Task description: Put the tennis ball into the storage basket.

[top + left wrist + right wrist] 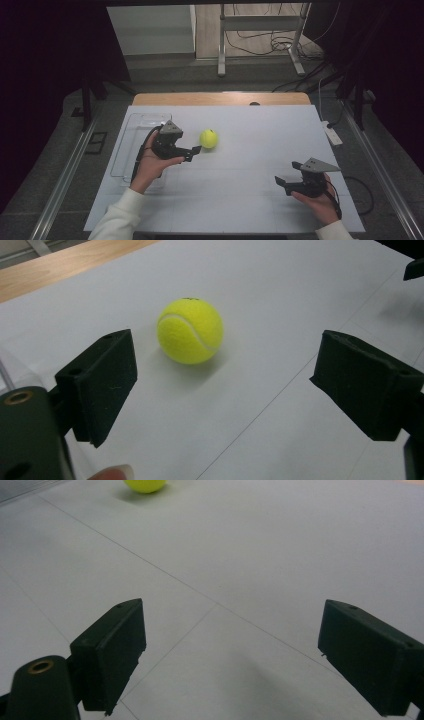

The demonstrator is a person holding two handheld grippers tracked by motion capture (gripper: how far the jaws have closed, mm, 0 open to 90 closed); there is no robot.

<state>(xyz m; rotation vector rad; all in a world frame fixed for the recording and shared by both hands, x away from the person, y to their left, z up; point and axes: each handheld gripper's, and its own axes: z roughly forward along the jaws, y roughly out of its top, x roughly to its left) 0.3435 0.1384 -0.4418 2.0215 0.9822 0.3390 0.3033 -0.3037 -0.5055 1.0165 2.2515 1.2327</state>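
High view gives me the ball (208,138) near the table's (260,210) middle, toward the far edge. My left gripper (194,151) gapes wide just beside it; my right gripper (283,183) gapes wide, near the right corner.

A lab-style recording space: a white-covered table (240,200) ringed by dark curtains (45,75), a metal stand (260,35) and loose cables (260,47) on the floor behind.
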